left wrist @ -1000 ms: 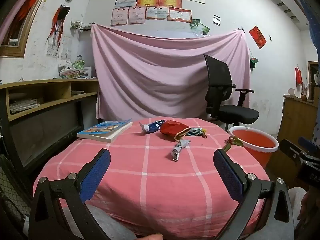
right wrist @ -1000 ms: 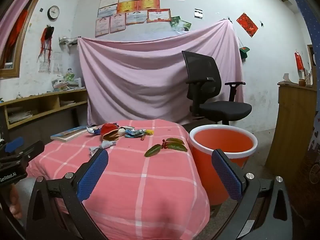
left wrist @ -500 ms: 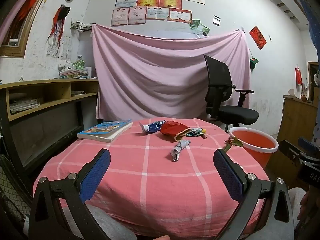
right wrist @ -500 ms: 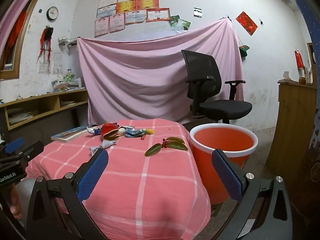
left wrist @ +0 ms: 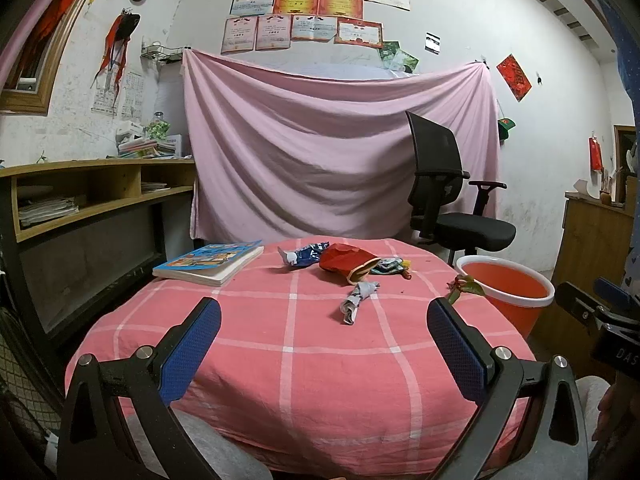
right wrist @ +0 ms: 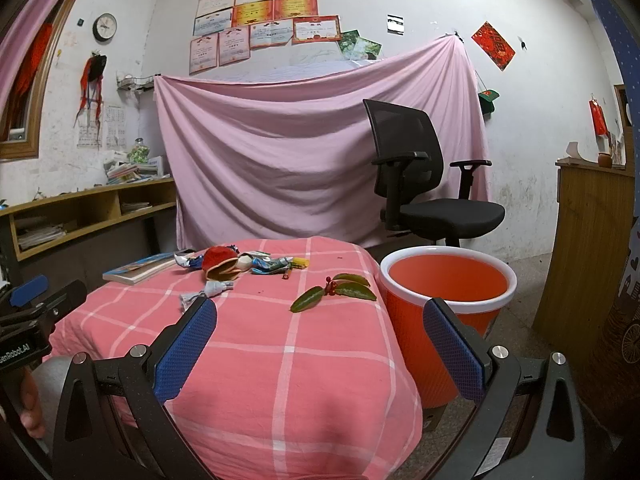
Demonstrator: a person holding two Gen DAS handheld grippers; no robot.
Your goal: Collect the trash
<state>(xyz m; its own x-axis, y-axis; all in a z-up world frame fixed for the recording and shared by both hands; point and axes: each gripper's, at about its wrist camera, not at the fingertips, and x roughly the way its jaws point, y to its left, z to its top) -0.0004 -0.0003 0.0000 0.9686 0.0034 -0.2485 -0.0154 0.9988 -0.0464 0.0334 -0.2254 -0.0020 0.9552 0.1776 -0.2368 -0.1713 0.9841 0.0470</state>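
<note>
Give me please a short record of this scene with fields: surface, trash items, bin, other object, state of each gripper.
surface: table with pink checked cloth
trash items: red wrapper, blue wrapper, twisted grey wrapper, leafy sprig with red berries, small wrappers
bin: orange bucket, on the floor beside the table's right edge, nothing visible in it
other object: book, far left of the table
left gripper: open, holding nothing, short of the trash
right gripper: open, holding nothing
</note>
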